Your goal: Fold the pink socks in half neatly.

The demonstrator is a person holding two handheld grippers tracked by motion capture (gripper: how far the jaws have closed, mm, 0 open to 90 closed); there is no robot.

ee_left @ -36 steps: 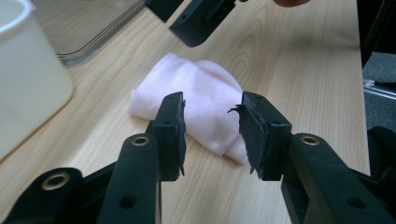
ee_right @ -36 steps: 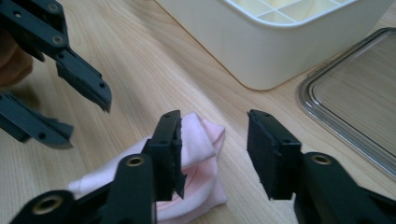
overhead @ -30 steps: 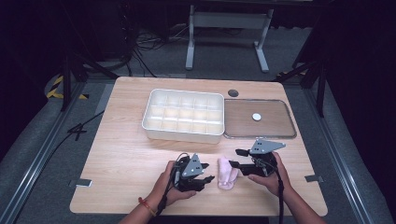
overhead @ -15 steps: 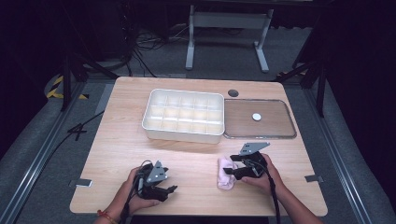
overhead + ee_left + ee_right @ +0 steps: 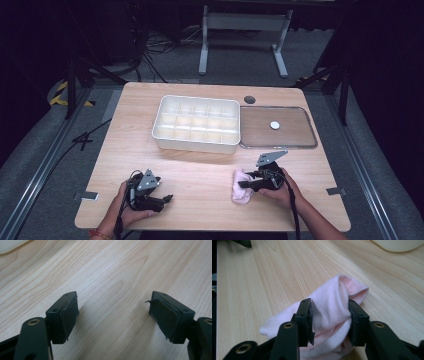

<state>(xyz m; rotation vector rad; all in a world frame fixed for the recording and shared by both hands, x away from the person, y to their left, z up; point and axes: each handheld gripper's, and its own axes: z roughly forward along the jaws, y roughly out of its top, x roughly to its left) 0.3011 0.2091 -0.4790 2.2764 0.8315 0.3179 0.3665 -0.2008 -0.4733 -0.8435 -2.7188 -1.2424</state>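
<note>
On the near edge of the table, here's how it all sits:

Right gripper (image 5: 329,322): jaws have just been closing, and both pads are squeezed into a bunched-up fold of the pink cloth (image 5: 332,312), so it's got a real grip on it.

Pink cloth: lying crumpled on the wood at the front right of the table (image 5: 200,170), pinched in the middle by the right gripper, with the rest of it resting on the tabletop.

Left gripper (image 5: 113,315): jaws have just been opening and stand wide apart, with bare wood between the pads. In the high view it sits low at the front left, well apart from the cloth.

White divided tray (image 5: 197,125): toward the back middle of the table, lots of little compartments, and the ones I can see look empty.

Clear flat lid (image 5: 300,135): lying just beside the tray's right edge, with a small white round thing (image 5: 274,125) on it.

Dark round spot (image 5: 249,99): on the tabletop just behind the lid.
</note>
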